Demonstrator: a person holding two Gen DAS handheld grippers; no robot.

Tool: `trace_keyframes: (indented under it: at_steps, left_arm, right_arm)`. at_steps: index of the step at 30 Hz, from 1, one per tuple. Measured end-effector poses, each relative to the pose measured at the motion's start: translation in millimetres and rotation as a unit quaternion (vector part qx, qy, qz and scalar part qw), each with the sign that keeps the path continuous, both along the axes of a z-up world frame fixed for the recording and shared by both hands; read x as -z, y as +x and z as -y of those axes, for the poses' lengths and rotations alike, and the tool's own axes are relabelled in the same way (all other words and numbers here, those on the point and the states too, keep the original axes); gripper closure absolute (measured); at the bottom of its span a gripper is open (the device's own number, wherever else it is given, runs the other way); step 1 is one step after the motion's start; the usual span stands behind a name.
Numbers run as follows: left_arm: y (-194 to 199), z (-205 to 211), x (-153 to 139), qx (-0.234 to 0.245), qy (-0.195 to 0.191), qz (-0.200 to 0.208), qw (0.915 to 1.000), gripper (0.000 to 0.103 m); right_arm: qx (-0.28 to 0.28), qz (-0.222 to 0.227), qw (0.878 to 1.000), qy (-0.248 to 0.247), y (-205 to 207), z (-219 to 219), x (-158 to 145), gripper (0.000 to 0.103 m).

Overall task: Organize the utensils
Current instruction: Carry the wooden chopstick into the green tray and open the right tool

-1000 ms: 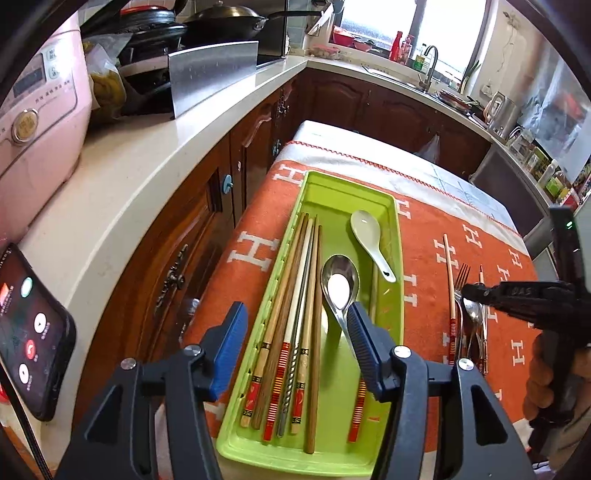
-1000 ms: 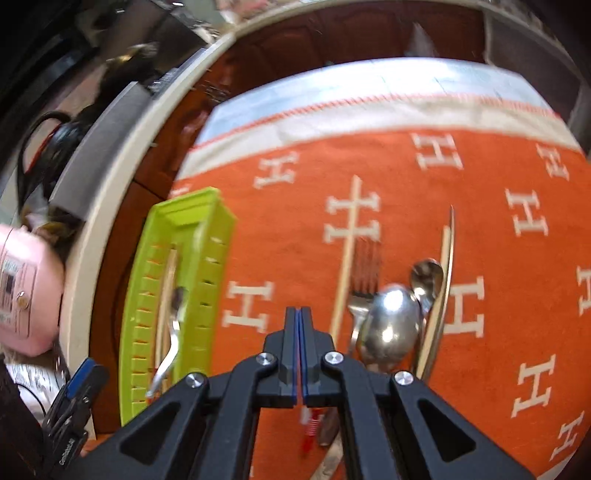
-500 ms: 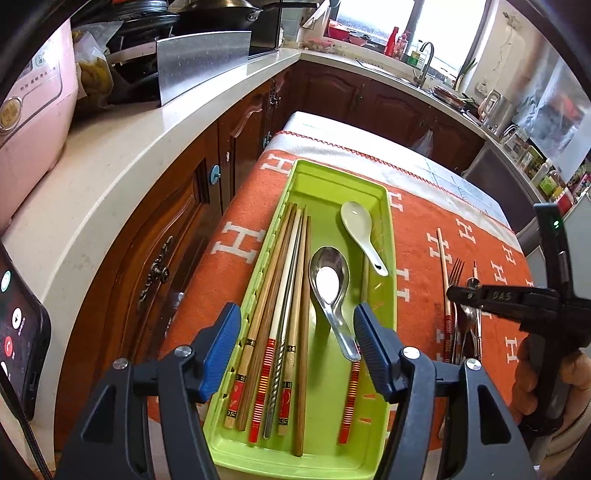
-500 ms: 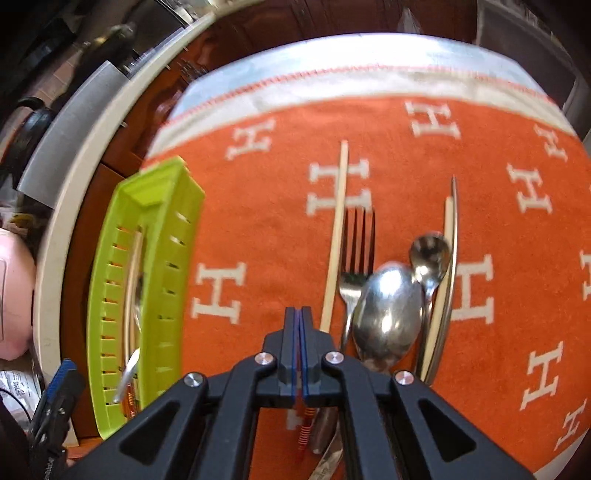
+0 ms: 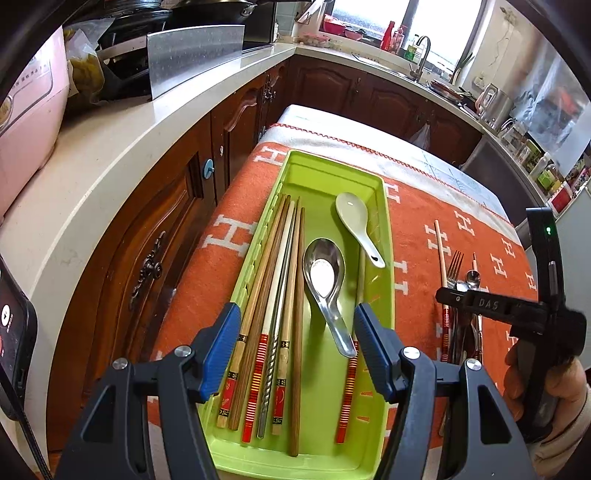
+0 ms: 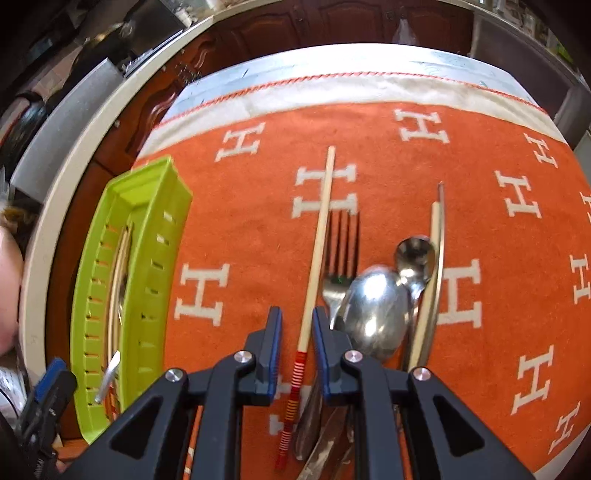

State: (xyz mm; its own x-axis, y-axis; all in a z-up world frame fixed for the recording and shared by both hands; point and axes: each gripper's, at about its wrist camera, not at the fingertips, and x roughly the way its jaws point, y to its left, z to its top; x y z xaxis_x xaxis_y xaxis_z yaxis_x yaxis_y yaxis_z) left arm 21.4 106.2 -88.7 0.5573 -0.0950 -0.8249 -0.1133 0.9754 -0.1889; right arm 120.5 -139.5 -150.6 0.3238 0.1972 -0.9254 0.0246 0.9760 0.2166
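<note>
Straddling a red-banded chopstick (image 6: 317, 243) on the orange cloth (image 6: 258, 229), the right gripper (image 6: 297, 332) had just been opening, pads clear of it; the left gripper (image 5: 297, 332) hung wide and empty over the green tray (image 5: 386, 221) of chopsticks and spoons

Kitchen with dark wooden cabinets (image 5: 325, 85), pale L-shaped countertop (image 5: 110, 147), bright window (image 5: 436, 14) above a sink tap (image 5: 424, 48), pink appliance (image 5: 26, 122) at left, metal splash panel (image 5: 192, 55), orange H-patterned cloth (image 6: 480, 184) over the table
</note>
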Motion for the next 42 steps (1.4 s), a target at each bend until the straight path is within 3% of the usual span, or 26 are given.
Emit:
trace_keyframes:
  at_steps: [7, 12, 17, 25, 30, 33, 36, 39, 42]
  left_arm:
    - [0, 2, 1, 0.003, -0.001, -0.002, 1.0000, 0.041]
    - [2, 8, 5, 0.013, 0.002, -0.003, 0.9999, 0.041]
    - [4, 8, 3, 0.009, 0.003, 0.002, 1.0000, 0.041]
    - [3, 6, 4, 0.005, 0.003, -0.003, 1.0000, 0.041]
    - [4, 0, -2, -0.013, 0.007, 0.000, 0.9999, 0.041]
    - [6, -5, -8, -0.031, 0.015, 0.003, 0.9994, 0.041]
    - [8, -12, -16, -0.054, 0.031, 0.003, 0.9981, 0.041]
    - [3, -20, -22, -0.067, 0.024, 0.003, 0.9975, 0.040]
    - [-2, -23, -16, -0.075, 0.047, -0.007, 0.9961, 0.034]
  right_arm:
    - [-0.002, 0.018, 0.999, -0.036, -3, -9, 0, 0.089]
    - [-0.016, 0.060, 0.993, -0.101, -12, -28, 2, 0.090]
    - [-0.021, 0.085, 0.988, -0.130, -19, -39, 4, 0.097]
    - [0.021, 0.070, 0.997, -0.034, -20, -15, -10, 0.098]
    - [0.036, 0.094, 0.993, 0.066, -28, -8, -46, 0.098]
    - [0.016, 0.110, 0.986, 0.122, -34, -16, -66, 0.098]
    - [-0.025, 0.113, 0.982, 0.148, -41, -44, -75, 0.098]
    - [-0.051, 0.096, 0.981, 0.158, -44, -71, -68, 0.098]
    - [-0.058, 0.086, 0.981, 0.167, -47, -84, -58, 0.097]
